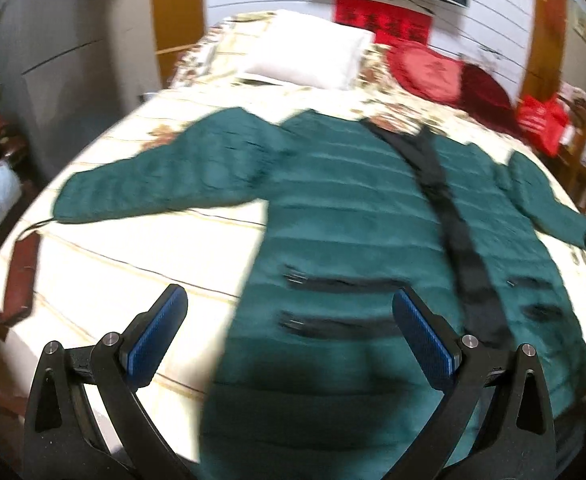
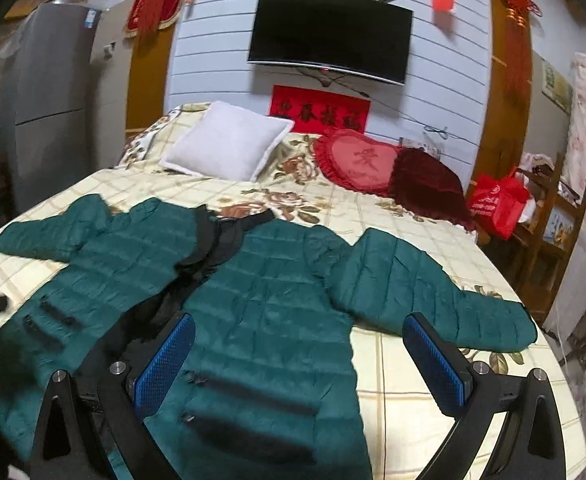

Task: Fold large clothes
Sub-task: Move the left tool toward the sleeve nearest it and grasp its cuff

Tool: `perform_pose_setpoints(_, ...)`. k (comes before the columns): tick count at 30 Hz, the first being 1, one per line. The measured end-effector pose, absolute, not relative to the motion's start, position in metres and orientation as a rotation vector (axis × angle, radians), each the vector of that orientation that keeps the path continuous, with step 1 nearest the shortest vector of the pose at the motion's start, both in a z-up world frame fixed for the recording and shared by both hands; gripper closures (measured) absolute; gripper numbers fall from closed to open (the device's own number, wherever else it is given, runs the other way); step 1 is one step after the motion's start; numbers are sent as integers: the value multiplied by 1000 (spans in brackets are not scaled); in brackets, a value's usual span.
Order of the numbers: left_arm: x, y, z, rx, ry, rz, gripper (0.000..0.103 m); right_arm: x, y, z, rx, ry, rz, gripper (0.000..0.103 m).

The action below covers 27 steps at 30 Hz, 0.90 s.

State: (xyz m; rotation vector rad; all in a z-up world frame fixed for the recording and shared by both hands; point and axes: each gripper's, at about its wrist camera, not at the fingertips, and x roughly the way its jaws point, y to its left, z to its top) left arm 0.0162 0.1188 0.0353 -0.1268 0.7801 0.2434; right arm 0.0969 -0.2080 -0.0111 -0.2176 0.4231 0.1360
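A dark green quilted jacket (image 1: 333, 208) lies spread flat on the bed, front up, with a black lining strip down its open middle and both sleeves stretched out. It also shows in the right wrist view (image 2: 269, 300). My left gripper (image 1: 289, 312) is open and empty, above the jacket's lower left part near its pocket zips. My right gripper (image 2: 299, 340) is open and empty, above the jacket's lower right panel, with the right sleeve (image 2: 433, 296) just ahead of it.
The bed (image 2: 413, 360) has a cream floral cover. A white pillow (image 2: 229, 144) and red cushions (image 2: 357, 160) lie at its head. A TV (image 2: 329, 36) hangs on the wall. A red bag (image 2: 497, 200) and wooden shelf stand right, a grey cabinet (image 2: 49, 92) left.
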Motion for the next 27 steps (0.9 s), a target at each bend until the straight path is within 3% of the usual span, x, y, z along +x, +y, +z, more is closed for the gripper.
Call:
perform_pose_setpoints(10, 5, 174, 13, -120, 788, 350, 0, 98, -214, -28, -241, 461, 100, 0)
perform_pose_setpoints(27, 4, 154, 15, -21, 749, 341, 0, 105, -221, -34, -227, 500, 51, 0)
